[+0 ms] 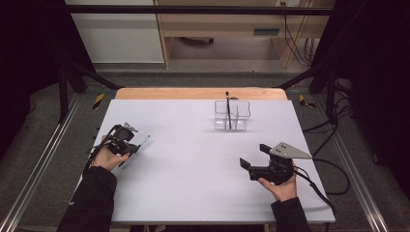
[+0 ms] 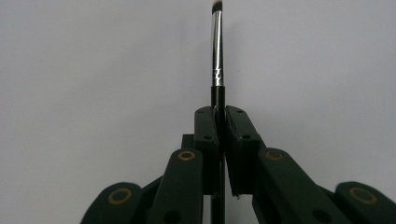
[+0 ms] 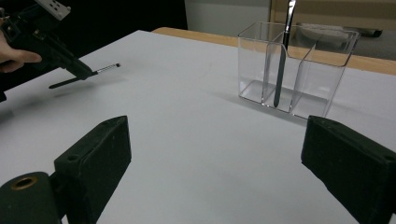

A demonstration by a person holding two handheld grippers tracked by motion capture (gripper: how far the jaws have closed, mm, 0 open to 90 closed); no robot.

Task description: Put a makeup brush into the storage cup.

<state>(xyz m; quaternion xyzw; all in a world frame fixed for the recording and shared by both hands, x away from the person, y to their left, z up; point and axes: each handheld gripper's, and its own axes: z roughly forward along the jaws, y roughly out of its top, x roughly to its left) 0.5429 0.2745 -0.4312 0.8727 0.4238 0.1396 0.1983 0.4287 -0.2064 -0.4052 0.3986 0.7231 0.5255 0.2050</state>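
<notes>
High view: a matte white table is shown; the left gripper is clamped on a slender brush near the left edge, well apart from a clear, box-shaped plastic organizer in which a second thin brush stands.

Left gripper view: the brush's black handle is pinched between flat black pads; a shiny metal ferrule and dark bristles protrude.

Right gripper view: the right gripper is held with jaws wide, nothing between them.
</notes>
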